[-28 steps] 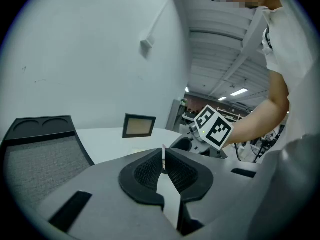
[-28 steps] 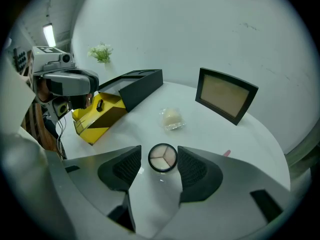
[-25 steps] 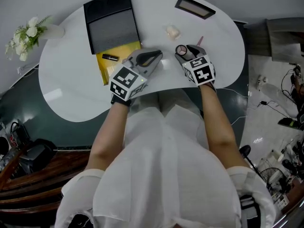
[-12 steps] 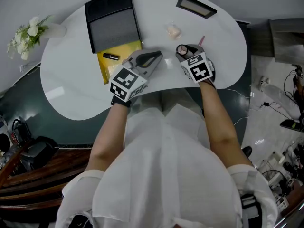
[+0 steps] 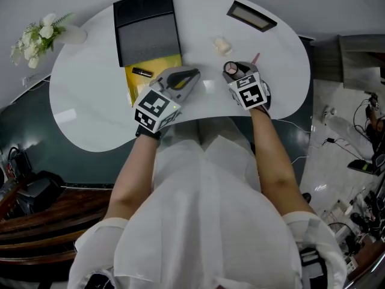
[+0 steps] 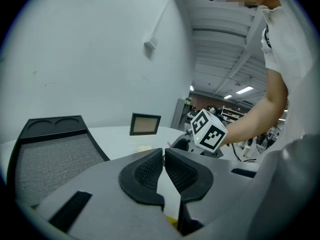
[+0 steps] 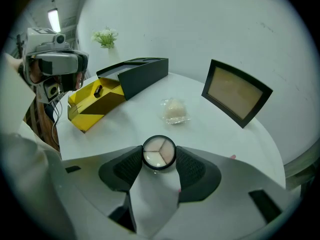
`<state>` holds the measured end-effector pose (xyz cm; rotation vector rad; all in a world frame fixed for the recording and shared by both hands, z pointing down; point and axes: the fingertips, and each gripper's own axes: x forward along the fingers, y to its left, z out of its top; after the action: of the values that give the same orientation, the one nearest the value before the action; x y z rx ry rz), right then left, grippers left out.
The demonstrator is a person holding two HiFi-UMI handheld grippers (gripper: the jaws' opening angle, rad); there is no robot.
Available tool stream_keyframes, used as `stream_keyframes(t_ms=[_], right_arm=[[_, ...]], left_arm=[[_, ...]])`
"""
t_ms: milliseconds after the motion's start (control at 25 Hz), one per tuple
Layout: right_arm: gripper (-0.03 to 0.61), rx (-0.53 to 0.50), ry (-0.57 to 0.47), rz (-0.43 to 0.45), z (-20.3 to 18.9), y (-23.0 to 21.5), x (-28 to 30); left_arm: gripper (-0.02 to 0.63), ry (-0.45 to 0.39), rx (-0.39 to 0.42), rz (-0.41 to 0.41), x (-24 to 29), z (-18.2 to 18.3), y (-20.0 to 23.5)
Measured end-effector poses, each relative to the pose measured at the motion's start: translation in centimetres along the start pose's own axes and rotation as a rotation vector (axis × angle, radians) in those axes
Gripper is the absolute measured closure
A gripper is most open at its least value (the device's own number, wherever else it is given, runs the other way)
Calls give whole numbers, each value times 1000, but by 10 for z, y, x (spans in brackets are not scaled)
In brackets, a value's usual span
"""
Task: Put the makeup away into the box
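Black-rimmed round compact (image 7: 159, 152), three pale wedges

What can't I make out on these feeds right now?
Pink item: head view, the right gripper, shut on the round compact, covers most of it.
Yellow box: head view, the left gripper hides its near right part.
Wrapped pale lump: head and right gripper views, too small to identify.

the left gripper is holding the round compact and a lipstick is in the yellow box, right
No, the right gripper holds the round compact, as the right gripper view shows; the left gripper is shut on nothing. The lipstick does lie in the yellow box.
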<state>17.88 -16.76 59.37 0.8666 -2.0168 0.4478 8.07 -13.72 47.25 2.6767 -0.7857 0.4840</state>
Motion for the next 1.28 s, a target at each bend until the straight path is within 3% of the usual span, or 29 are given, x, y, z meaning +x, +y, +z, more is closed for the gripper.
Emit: stream_keyframes(t_ms=[360,680,1000,1280], right_arm=[[370,-3,-38,-24,30,8,-15],[370,-66,-122,30,90,57,-25],[370,-199,-142,116,136,128,-12],[370,-356,-90,293,152,204,23]], left_arm=[[588,-33,-30,65,-32,-7,24],[588,-66,-66,172,-85,-18,61],[588,-95,-108,258,-140,-38,81],[588,-103,-162,328,-175,-61,99]])
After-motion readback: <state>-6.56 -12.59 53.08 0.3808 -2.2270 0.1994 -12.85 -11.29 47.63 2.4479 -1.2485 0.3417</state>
